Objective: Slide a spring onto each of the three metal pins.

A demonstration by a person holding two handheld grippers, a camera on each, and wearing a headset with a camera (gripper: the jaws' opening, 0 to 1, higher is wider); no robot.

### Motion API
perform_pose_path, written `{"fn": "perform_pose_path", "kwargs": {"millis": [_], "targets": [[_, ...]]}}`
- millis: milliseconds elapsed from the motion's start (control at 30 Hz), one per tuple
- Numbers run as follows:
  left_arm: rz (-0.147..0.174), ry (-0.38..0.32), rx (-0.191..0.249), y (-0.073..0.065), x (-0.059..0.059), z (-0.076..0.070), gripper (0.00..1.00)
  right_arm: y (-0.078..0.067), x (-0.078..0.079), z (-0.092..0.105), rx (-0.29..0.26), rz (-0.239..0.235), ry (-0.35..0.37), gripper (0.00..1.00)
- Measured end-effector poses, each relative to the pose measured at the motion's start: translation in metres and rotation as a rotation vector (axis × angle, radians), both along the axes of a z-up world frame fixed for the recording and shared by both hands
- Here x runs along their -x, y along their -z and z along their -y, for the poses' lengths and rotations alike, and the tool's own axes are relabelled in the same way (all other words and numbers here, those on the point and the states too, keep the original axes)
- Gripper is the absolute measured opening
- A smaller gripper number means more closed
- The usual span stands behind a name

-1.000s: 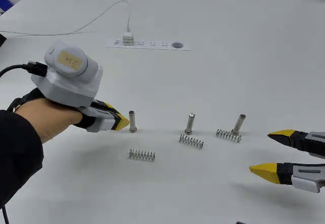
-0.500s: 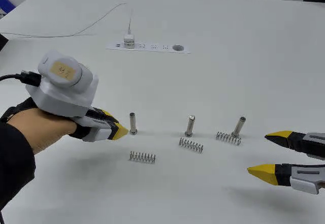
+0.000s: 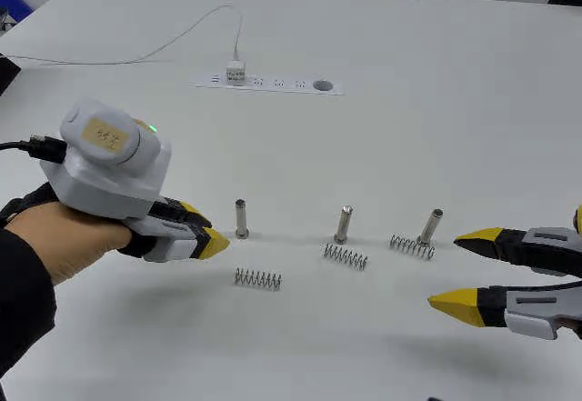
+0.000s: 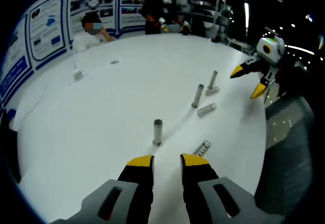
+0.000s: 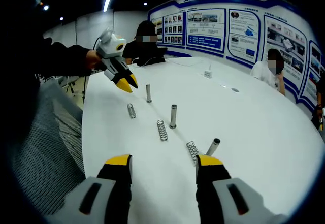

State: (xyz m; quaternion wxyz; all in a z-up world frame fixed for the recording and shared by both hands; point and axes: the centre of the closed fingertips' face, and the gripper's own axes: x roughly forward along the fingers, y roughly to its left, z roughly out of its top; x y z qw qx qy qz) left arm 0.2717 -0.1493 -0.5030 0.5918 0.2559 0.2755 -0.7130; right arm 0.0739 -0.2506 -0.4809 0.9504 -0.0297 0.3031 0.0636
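White tabletop [image 3: 473, 110]: three springs [image 3: 346, 255] loose beside pins [image 3: 343, 224].
My left gripper [image 3: 216, 243], jaws narrow, sat nearest the leftmost spring [image 3: 257, 279]; right gripper [image 3: 445, 268] jaws wide.

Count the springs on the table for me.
3, all lying flat, none on a pin: left spring in front of the left pin; middle spring at the base of the middle pin; right spring beside the right pin.

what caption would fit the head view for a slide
Open left gripper and right gripper flank three upright metal pins, a loose spring lying near each on the white table.
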Motion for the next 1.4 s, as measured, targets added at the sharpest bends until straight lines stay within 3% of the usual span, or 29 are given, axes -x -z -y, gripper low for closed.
{"fn": "perform_pose_path", "kwargs": {"millis": [433,1000,1400], "targets": [[0.002,0.011,-0.009,0.001,0.004,-0.004,0.21,0.005,-0.027,-0.026,0.010,-0.045,-0.127,0.46],[-0.001,0.038,-0.020,0.002,0.011,-0.010,0.20,0.013,-0.081,-0.058,0.020,-0.063,-0.260,0.38],[-0.006,0.051,-0.029,0.004,0.017,-0.012,0.19,0.034,-0.107,-0.080,-0.007,-0.090,-0.306,0.32]]}}
